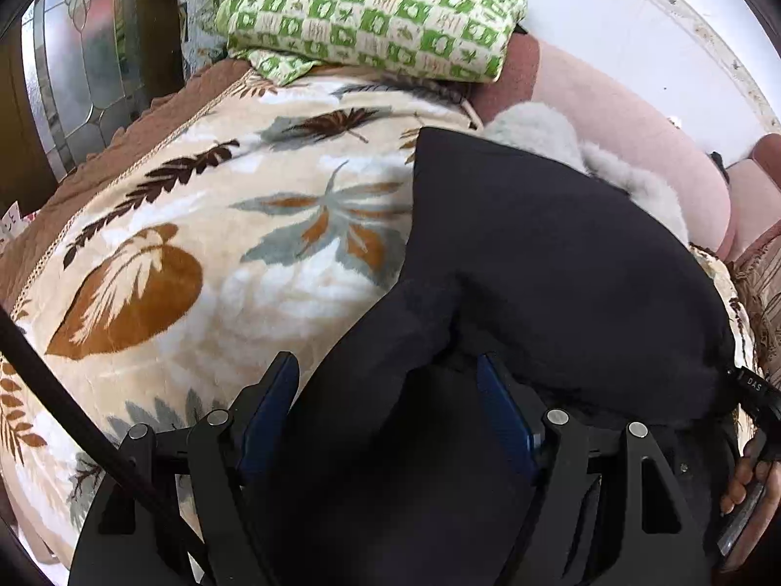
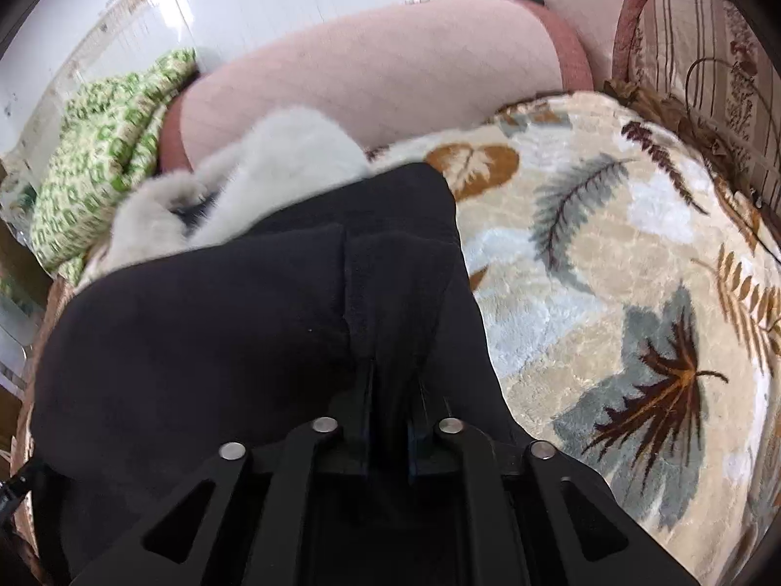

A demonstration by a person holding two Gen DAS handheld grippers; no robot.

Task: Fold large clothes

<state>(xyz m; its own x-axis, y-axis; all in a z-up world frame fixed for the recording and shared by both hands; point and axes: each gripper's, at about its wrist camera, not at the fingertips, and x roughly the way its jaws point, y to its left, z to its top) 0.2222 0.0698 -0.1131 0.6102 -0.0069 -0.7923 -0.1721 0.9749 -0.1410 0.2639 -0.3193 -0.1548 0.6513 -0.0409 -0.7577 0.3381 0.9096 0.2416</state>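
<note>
A large black garment (image 1: 537,254) with a pale fleece lining (image 1: 542,132) lies on a leaf-patterned blanket (image 1: 195,224). My left gripper (image 1: 388,371) is open, its blue-padded fingers (image 1: 273,400) spread wide, and a fold of the black cloth lies between them. In the right wrist view the black garment (image 2: 219,322) fills the lower left, with its fleece lining (image 2: 273,166) behind. My right gripper (image 2: 393,381) is shut on a fold of the black garment, its jaws close together and mostly hidden in the cloth.
A green-and-cream checked cloth (image 1: 380,14) lies folded at the sofa's far end. Pink sofa back cushions (image 2: 380,68) run behind the blanket (image 2: 610,263). A striped cushion (image 2: 708,49) stands at the right. A person's hand (image 1: 747,483) shows at the left view's right edge.
</note>
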